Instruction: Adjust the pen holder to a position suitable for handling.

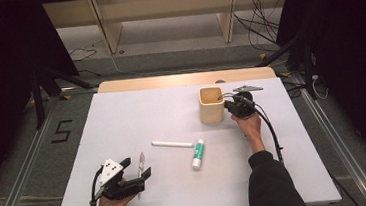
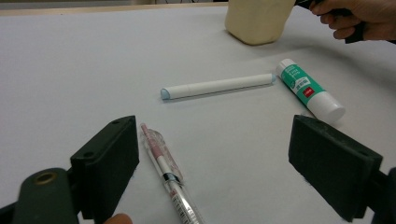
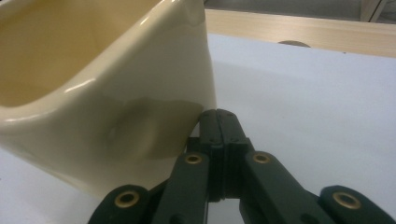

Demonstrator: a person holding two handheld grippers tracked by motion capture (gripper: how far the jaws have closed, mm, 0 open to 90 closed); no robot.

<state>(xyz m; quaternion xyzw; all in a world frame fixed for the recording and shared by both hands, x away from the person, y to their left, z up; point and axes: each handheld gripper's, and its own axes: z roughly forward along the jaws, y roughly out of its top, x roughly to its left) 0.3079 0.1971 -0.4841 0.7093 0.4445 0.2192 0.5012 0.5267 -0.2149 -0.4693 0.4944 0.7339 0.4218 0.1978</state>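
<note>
A cream square cup point(image 1: 211, 104) stands at the back right of the white table; it looms large and close in the right gripper view point(image 3: 102, 88). My right gripper point(image 1: 232, 102) is shut with nothing between its jaws, its tip point(image 3: 218, 114) right beside the cup's outer wall. My left gripper point(image 1: 142, 173) rests open near the front left edge. A clear pen with pink parts point(image 2: 168, 177) lies between its jaws, close to the left pad, untouched. A white stick point(image 2: 217, 86) and a green-and-white glue stick point(image 2: 309, 88) lie beyond it.
The glue stick point(image 1: 198, 154) and white stick point(image 1: 172, 144) sit mid-table, between the two hands. A wooden strip point(image 1: 186, 79) runs along the table's far edge. Dark stands and cables flank the table on the floor.
</note>
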